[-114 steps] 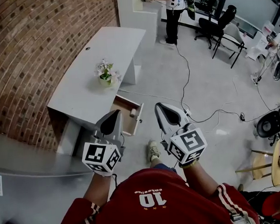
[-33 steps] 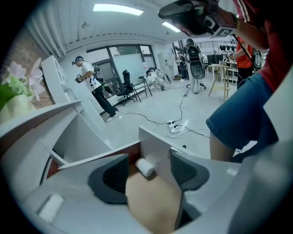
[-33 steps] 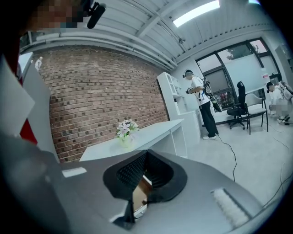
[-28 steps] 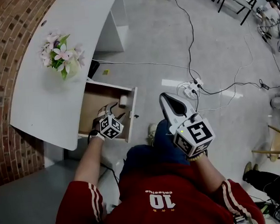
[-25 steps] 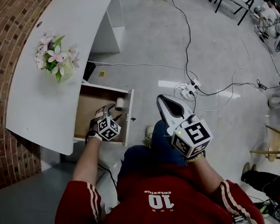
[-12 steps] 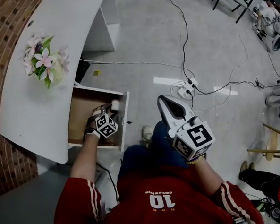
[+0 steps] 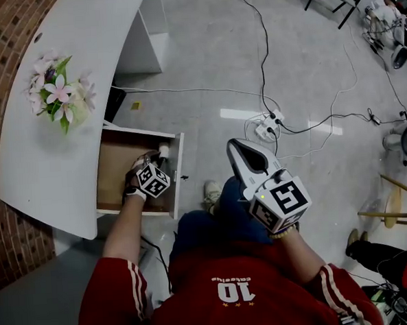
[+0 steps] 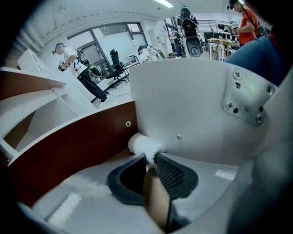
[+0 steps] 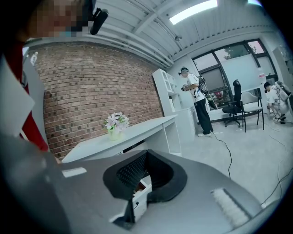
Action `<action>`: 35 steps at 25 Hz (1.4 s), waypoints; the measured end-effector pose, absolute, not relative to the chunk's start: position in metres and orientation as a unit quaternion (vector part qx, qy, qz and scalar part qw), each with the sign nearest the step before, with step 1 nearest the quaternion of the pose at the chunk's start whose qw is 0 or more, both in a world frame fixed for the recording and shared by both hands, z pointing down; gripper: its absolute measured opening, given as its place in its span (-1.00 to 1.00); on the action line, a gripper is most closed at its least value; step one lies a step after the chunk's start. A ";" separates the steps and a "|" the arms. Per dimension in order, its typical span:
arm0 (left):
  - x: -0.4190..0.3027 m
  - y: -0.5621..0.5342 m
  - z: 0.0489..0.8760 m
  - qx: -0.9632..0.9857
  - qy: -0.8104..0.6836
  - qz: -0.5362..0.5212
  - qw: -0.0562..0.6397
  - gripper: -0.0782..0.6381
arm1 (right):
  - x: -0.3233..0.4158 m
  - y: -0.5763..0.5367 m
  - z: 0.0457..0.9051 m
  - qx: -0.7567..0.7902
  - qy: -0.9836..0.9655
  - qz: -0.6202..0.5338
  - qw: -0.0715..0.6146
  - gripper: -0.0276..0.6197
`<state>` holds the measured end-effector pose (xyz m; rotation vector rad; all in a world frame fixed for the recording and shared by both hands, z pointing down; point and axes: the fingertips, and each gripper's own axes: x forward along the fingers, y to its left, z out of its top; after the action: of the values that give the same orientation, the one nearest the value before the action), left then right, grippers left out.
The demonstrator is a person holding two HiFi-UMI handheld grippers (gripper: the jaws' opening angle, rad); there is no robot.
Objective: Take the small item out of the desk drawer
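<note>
The open desk drawer (image 7: 177, 172) has a wooden floor and a white front wall (image 8: 192, 109). A small white cylinder (image 7: 164, 151) lies in its far corner against that wall. My left gripper (image 7: 153, 159) reaches steeply down into the drawer. Its jaws have just been closing, and in the left gripper view the pads (image 8: 170, 172) pinch the near end of the white cylinder (image 8: 142, 144). My right gripper (image 7: 241, 154) hangs shut and empty over the floor to the right of the drawer. In the right gripper view a strip of the drawer (image 9: 139, 192) shows below its closed tips (image 9: 146, 156).
The white desk (image 7: 52, 154) carries a pot of pink and white flowers (image 7: 56, 98). A power strip (image 7: 265, 128) and cables lie on the grey floor right of the drawer. A brick wall runs behind the desk. Chairs and people stand far off.
My left gripper has sunk deeper into the drawer toward the white cylinder and its jaws have closed onto it. The right gripper has stayed where it was.
</note>
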<state>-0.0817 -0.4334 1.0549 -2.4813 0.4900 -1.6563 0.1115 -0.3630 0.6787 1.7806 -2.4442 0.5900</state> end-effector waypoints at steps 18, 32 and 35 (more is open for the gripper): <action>-0.078 -0.425 0.971 -0.827 0.199 -0.524 0.034 -0.61 | 0.117 -0.349 0.624 0.572 -0.792 0.208 0.040 -0.91; -0.057 -0.409 0.775 -0.856 0.237 -0.458 0.042 -0.60 | 0.100 -0.325 0.490 0.547 -0.812 0.200 0.042 -0.91; -0.055 -0.404 0.735 -0.860 0.244 -0.446 0.044 -0.60 | 0.100 -0.322 0.461 0.547 -0.811 0.203 0.033 -0.91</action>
<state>-0.0553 -0.4036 0.7346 -2.6298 0.7450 -1.3629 0.0996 -0.3218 0.4607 1.6840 -2.4977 0.6246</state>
